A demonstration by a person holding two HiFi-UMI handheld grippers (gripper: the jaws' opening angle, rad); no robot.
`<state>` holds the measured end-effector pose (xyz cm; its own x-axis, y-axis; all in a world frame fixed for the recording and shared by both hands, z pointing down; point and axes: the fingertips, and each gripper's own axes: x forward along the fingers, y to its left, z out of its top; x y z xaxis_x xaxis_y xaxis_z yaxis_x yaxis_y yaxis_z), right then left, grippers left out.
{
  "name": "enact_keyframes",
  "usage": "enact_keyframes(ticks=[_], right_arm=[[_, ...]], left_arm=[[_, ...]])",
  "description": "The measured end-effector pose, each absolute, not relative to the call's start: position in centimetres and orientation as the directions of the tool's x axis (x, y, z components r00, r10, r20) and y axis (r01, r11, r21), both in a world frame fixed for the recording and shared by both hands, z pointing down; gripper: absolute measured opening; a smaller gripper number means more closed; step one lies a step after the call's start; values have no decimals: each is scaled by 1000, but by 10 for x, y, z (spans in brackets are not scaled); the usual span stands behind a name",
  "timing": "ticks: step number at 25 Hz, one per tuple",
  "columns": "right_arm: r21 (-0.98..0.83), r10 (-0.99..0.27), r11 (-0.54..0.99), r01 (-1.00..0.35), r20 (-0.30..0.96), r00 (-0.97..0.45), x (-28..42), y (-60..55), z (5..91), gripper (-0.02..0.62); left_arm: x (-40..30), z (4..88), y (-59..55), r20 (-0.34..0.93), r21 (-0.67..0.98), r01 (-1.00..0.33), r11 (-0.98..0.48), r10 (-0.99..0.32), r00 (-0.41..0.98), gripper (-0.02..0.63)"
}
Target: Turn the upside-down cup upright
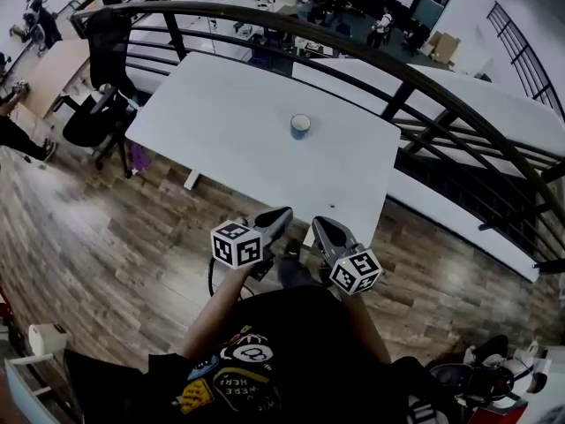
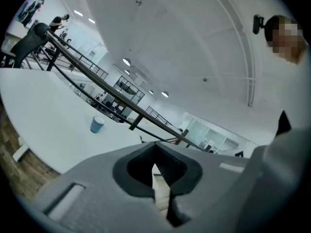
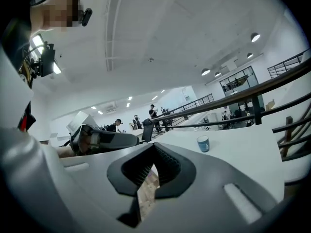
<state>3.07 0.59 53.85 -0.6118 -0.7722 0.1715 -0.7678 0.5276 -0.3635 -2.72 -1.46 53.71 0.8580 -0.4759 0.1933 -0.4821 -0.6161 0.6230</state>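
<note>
Head view looks steeply down from well above the white table (image 1: 229, 131). Both gripper views sit low, back from its edge, facing across it; all three share the blue cup (image 1: 300, 126).

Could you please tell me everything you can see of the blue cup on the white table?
The cup is small, with a blue wall and a pale round top. It is too small in these views to tell whether that top is the mouth or the base. It stands on end, alone, toward the far right part of the white table. Nothing but the tabletop touches it.
</note>
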Motion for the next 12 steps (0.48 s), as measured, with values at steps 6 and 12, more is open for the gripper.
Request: enact_keyframes(ticks=[6, 12], right_arm=[[-376, -749, 516, -770, 238, -619, 97, -77, 583, -2], [-339, -721, 549, -764, 271, -638, 141, -144, 641, -2]], left_arm=[[19, 587, -97, 303, 512, -575, -638, -492, 816, -2], [62, 624, -162, 382, 478, -675, -562, -558, 736, -2]])
